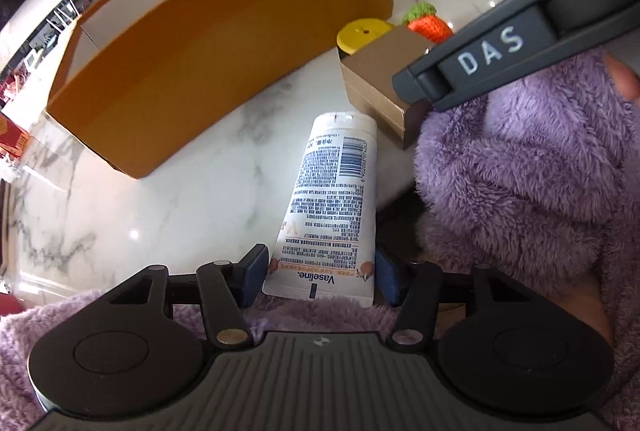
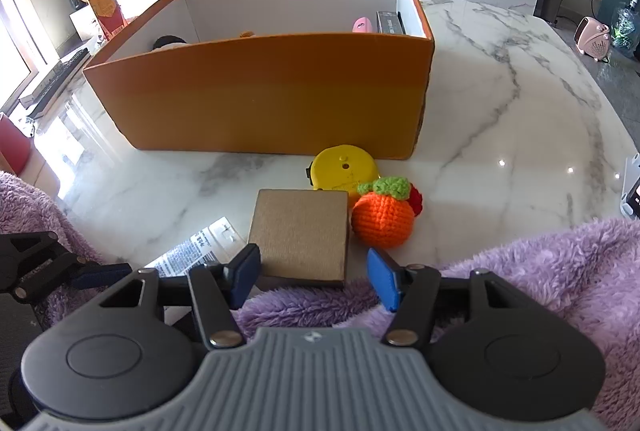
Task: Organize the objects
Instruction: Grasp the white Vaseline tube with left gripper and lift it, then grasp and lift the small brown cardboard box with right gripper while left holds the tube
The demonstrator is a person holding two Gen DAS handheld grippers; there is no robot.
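A white Vaseline tube (image 1: 332, 199) lies on the marble table, its crimped end between the blue pads of my left gripper (image 1: 320, 275). Both pads touch its edges, so the gripper is shut on it. In the right wrist view only the tube's cap end (image 2: 200, 247) shows. My right gripper (image 2: 314, 277) stands open around the near end of a flat brown box (image 2: 300, 231); its left pad is at the box's edge and its right pad stands clear. One right finger (image 1: 460, 71) hangs over the brown box (image 1: 380, 79). Behind stands a large orange box (image 2: 280, 95).
A yellow tape measure (image 2: 344, 167) and a crocheted orange (image 2: 382, 217) sit just behind the brown box, in front of the orange box's right corner. That box holds a pink item (image 2: 362, 25) and a dark carton (image 2: 390, 22). Purple fleece sleeves (image 2: 540, 271) cover the table's near edge.
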